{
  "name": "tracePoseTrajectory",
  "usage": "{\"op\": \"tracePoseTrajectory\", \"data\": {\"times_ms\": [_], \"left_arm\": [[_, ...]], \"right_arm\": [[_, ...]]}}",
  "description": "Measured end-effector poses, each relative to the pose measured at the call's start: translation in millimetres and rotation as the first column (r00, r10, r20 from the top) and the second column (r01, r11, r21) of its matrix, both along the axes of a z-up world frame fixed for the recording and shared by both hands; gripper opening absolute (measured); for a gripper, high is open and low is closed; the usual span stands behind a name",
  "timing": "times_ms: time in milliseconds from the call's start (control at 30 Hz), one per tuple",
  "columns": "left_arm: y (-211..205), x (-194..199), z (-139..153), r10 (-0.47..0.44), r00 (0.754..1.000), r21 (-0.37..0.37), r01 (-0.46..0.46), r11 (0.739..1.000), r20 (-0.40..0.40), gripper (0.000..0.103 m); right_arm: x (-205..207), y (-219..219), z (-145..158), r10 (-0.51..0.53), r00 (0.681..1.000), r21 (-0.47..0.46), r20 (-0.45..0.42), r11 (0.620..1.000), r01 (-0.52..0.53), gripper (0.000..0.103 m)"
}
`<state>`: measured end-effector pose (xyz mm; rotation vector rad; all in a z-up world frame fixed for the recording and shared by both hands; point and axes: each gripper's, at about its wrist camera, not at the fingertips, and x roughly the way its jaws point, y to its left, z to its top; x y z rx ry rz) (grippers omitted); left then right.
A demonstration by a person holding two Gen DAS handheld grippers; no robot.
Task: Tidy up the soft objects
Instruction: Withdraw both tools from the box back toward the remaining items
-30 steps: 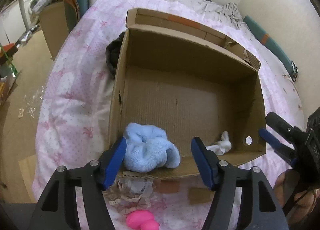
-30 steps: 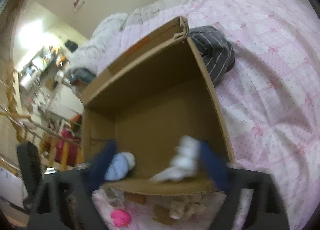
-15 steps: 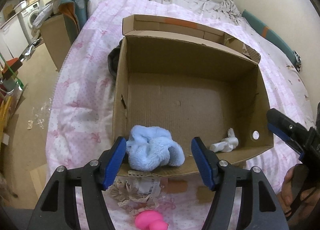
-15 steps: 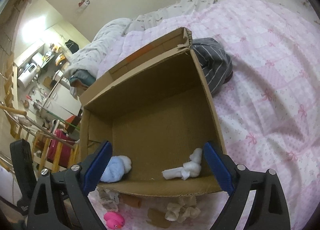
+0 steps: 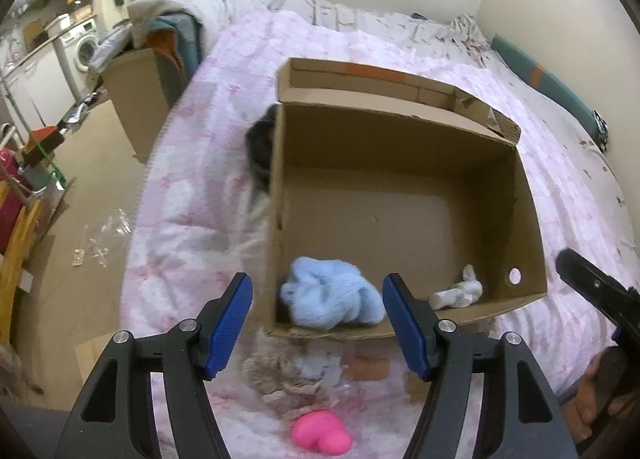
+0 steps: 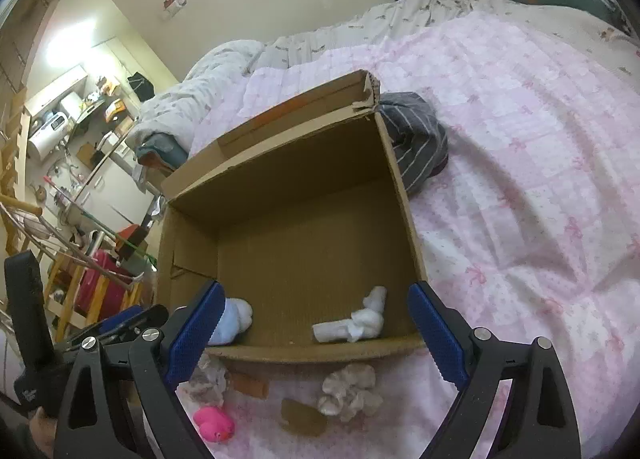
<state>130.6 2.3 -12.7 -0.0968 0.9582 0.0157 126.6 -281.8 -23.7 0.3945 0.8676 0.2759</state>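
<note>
**Between drops, box part-filled**

Pink bow-print quilt [image 6: 540,179] on a bed, cluttered room behind. Nearest: left gripper [image 5: 316,323] and right gripper [image 6: 316,323], both spread wide and empty. Just ahead on the quilt, a bright pink rubber toy [image 5: 320,439] and beige lace scrunchies [image 6: 348,391], not yet boxed. Beyond, inside the open brown cardboard box [image 5: 400,131]: fluffy pale-blue cloth [image 5: 332,295] and small white sock [image 6: 352,323] by the near wall. Likely next: reach down for a scrunchie. Since a second ago, pulled back and higher; white sock released.

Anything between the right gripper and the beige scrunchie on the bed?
Nothing visible. The right gripper is open above the bed; the scrunchie lies just outside the box, with its near wall standing between it and the inside.
</note>
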Motion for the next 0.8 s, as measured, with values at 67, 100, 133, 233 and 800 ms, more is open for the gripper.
{"op": "tracePoseTrajectory", "data": {"times_ms": [67,100,133,233,800], "left_arm": [[3.8,-5.1,2.8,0.004,1.000,0.009,-0.004,1.000,0.005,0.065],[5.0,-7.8,3.9,0.001,1.000,0.014,-0.001,1.000,0.007,0.065],[6.4,-10.8,4.7,-0.002,1.000,0.020,0.002,1.000,0.009,0.065],[12.3,-20.4,3.7,0.010,1.000,0.019,-0.010,1.000,-0.002,0.065],[26.9,-74.0,-2.5,0.076,0.997,0.034,-0.075,0.997,-0.032,0.065]], "right_arm": [[-6.7,-1.5,1.6,-0.005,1.000,0.004,0.001,1.000,0.005,0.099],[-10.6,-3.0,0.8,-0.012,1.000,0.010,-0.006,1.000,0.012,0.099],[-13.8,-4.3,-0.4,-0.018,1.000,0.014,-0.015,1.000,0.018,0.099],[-22.7,-8.2,-7.5,-0.050,0.996,-0.017,-0.067,0.999,0.049,0.099],[-60.9,-12.7,-6.6,-0.077,0.993,0.051,-0.092,0.995,0.082,0.099]]}}
